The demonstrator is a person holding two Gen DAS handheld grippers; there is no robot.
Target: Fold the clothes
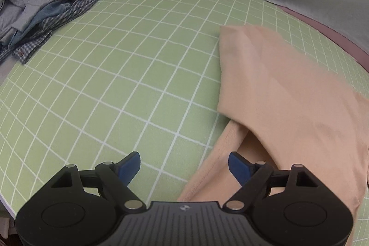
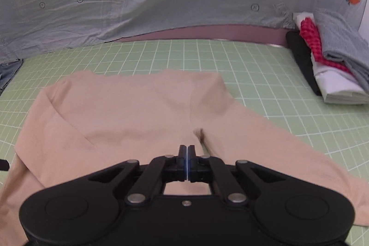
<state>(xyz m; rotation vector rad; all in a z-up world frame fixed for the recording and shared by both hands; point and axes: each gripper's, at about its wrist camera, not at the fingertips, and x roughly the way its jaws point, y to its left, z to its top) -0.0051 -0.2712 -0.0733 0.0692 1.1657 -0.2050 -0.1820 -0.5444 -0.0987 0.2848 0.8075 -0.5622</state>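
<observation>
While peach garment (image 2: pixel 129 112) lies part-folded mid-mat (image 1: pixel 115 75), L gripper (image 1: pixel 184 167) is spread, R gripper (image 2: pixel 187 151) pressed together; unfolded pile (image 1: pixel 41 10) remains at far-left corner.

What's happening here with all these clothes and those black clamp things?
A person is folding laundry on a green gridded mat, holding a clamp tool in each hand. A peach garment lies on the mat, partly folded. The right gripper is shut above it; whether it pinches any cloth is unclear. The left gripper is open at the garment's edge, holding nothing. A rumpled pile of clothes waits at one corner, and a folded stack sits at another.
</observation>
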